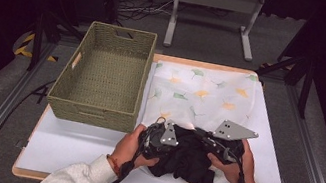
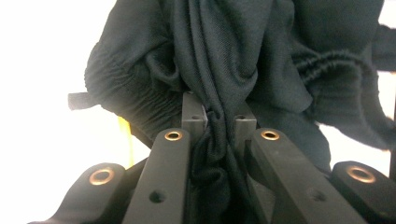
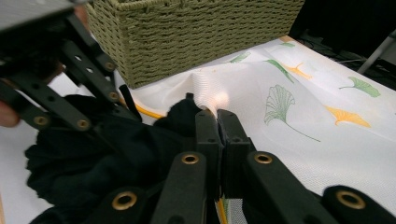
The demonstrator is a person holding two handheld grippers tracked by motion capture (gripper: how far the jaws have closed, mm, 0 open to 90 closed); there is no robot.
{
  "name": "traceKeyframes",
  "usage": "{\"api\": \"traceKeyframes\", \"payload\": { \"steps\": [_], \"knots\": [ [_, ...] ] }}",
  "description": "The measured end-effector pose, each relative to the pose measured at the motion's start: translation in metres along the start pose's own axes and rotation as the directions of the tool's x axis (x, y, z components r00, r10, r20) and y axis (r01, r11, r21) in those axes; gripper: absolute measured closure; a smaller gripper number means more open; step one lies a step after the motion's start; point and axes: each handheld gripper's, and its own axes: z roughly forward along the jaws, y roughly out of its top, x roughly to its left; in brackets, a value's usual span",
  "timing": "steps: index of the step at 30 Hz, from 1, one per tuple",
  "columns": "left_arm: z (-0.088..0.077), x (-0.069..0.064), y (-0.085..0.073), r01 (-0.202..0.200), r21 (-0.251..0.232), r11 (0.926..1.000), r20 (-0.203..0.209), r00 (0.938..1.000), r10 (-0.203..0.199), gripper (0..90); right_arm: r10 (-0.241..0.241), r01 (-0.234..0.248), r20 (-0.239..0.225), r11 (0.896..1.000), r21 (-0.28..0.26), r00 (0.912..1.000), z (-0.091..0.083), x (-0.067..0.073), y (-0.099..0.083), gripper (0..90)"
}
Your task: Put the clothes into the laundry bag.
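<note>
In the left gripper view, the left gripper [image 2: 218,122] has its jaws clenched on a gathered fold of the black garment [image 2: 243,60]. The right gripper [image 3: 218,122] is pinched tight, apparently on the same garment's edge. The garment [image 1: 188,158] lies bunched near the table's [image 1: 60,147] front edge, on the leaf-print cloth [image 1: 203,94]. Grasping looks done; the woven basket [image 1: 104,74] at the back left stands empty, so stowing or folding remains.

I observe both grippers, left gripper [image 1: 161,137] and right gripper [image 1: 223,142], at the black garment [image 1: 187,159] on the table [image 1: 65,143]; woven basket [image 1: 103,76] stands left, beside leaf-print cloth [image 1: 201,95].
</note>
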Motion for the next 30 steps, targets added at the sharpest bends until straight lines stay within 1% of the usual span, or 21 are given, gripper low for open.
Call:
{"api": "traceKeyframes", "payload": {
  "steps": [1,2,3,4,6,8,9,10,11,13,14,15,16,18,19,22,23,25,27,29,30],
  "knots": [
    [0.0,0.0,0.0,0.0,0.0,1.0,0.0,1.0,0.0,81.8,0.0,0.0,0.0,1.0,-0.002,1.0,0.0,0.0,0.0,88.9],
    [-0.003,0.002,0.008,0.001,-0.012,0.9999,0.005,1.0,-0.001,81.7,0.002,-0.002,-0.002,1.0,-0.005,1.0,0.0,0.0,0.001,88.9],
    [-0.003,0.002,0.008,0.001,-0.012,0.9999,0.005,1.0,-0.001,81.7,0.002,-0.002,-0.002,1.0,-0.005,1.0,0.0,0.0,0.001,88.9],
    [-0.005,0.002,0.013,-0.018,-0.007,0.9998,-0.006,0.9998,0.018,81.7,0.002,-0.002,-0.002,1.0,-0.006,1.0,-0.001,0.001,0.001,88.9],
    [-0.003,0.002,0.023,-0.037,0.012,0.9993,-0.022,0.9991,0.037,81.7,-0.001,0.001,-0.003,1.0,-0.009,1.0,-0.001,0.001,0.002,88.9],
    [-0.001,0.003,0.026,-0.04,0.026,0.9989,-0.026,0.9988,0.041,81.8,0.0,0.0,-0.001,1.0,-0.008,1.0,-0.001,0.002,0.002,88.9],
    [0.005,0.006,0.029,-0.048,0.04,0.9981,-0.046,0.9977,0.05,81.7,0.0,0.0,-0.002,1.0,-0.008,1.0,0.0,0.002,0.002,88.9],
    [0.005,0.006,0.029,-0.048,0.04,0.9981,-0.046,0.9977,0.05,81.8,0.0,0.0,-0.002,1.0,-0.008,1.0,0.0,0.002,0.002,88.9],
    [0.011,0.01,0.028,-0.035,0.052,0.9981,-0.051,0.998,0.038,81.7,-0.002,0.002,-0.003,1.0,-0.005,1.0,0.001,0.003,0.002,88.9],
    [0.019,0.016,0.025,-0.003,0.062,0.998,-0.036,0.9994,0.006,81.8,-0.006,0.006,-0.008,1.0,-0.005,0.9999,0.001,0.004,0.002,89.0],
    [0.023,0.019,0.022,0.013,0.063,0.9979,-0.039,0.9992,-0.01,81.7,-0.008,0.008,-0.01,1.0,-0.005,0.9999,0.001,0.005,0.003,89.0],
    [0.023,0.019,0.022,0.013,0.063,0.9979,-0.039,0.9992,-0.01,81.7,-0.008,0.008,-0.01,1.0,-0.005,0.9999,0.001,0.005,0.003,89.0],
    [0.03,0.025,0.017,0.051,0.067,0.9964,-0.059,0.9971,-0.047,81.6,-0.008,0.007,-0.023,1.0,-0.008,0.9997,0.001,0.006,0.003,89.0],
    [0.033,0.031,0.014,0.084,0.051,0.9952,-0.059,0.995,-0.081,81.5,-0.008,0.008,-0.024,1.0,-0.002,0.9997,0.002,0.007,0.003,89.0],
    [0.033,0.034,0.013,0.102,0.041,0.9939,-0.07,0.9926,-0.099,81.5,-0.009,0.009,-0.027,1.0,0.0,0.9996,0.002,0.007,0.003,89.1],
    [0.034,0.037,0.012,0.109,0.023,0.9937,-0.088,0.9904,-0.107,81.5,-0.008,0.009,-0.031,1.0,0.004,0.9995,0.002,0.007,0.003,89.0],
    [0.034,0.037,0.011,0.12,0.012,0.9927,-0.089,0.989,-0.118,81.5,-0.008,0.008,-0.031,1.0,0.007,0.9995,0.003,0.008,0.002,89.0],
    [0.033,0.036,0.009,0.121,0.002,0.9926,-0.088,0.9888,-0.121,80.9,-0.005,0.005,-0.037,1.0,0.019,0.9993,0.005,0.008,0.001,89.0],
    [0.03,0.034,0.007,0.121,-0.018,0.9925,-0.077,0.9896,-0.122,79.8,-0.003,0.004,-0.038,1.0,0.023,0.9993,0.006,0.008,0.0,89.0],
    [0.026,0.032,0.002,0.094,-0.041,0.9947,-0.06,0.9936,-0.096,77.9,-0.002,0.003,-0.037,1.0,0.024,0.9993,0.005,0.007,-0.001,89.0],
    [0.024,0.031,0.0,0.101,-0.049,0.9937,-0.058,0.9929,-0.104,76.5,-0.002,0.003,-0.037,1.0,0.025,0.9993,0.005,0.007,-0.001,89.1]
  ]
}}
